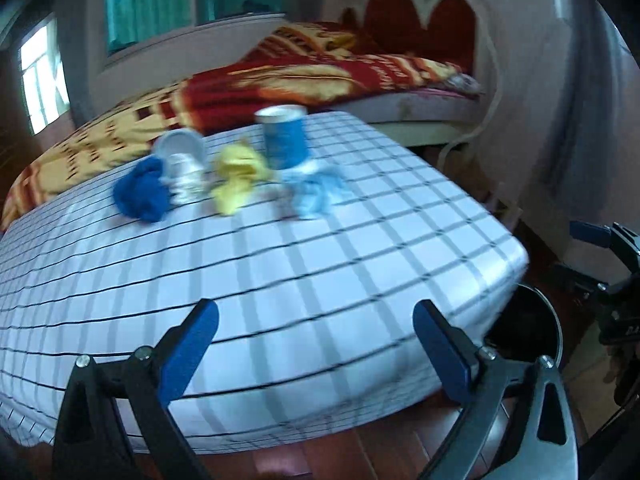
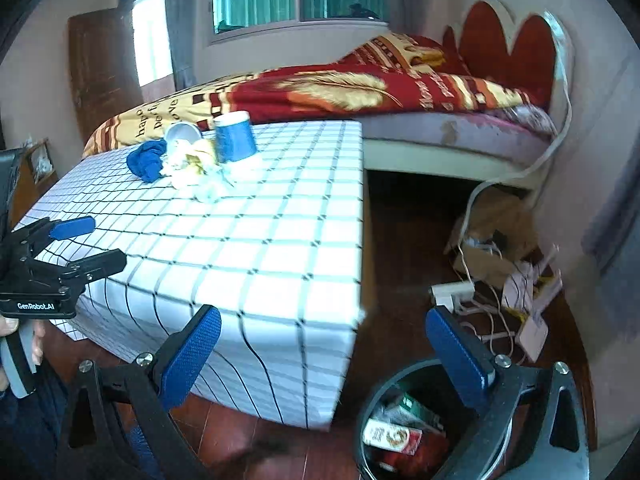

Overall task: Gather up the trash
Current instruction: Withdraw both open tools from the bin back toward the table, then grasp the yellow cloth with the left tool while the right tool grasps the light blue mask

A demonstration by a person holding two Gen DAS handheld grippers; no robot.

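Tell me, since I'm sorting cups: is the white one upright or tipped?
Tipped. The white paper cup lies on its side on the checked tablecloth, its open mouth facing the camera.

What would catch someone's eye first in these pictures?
Probably the heap of trash on the far end of the checked table: an upright blue cup, a tipped white cup and crumpled blue, yellow and pale wads. Next, the bin on the floor by the table's near corner, already holding packets, and the red bed behind.
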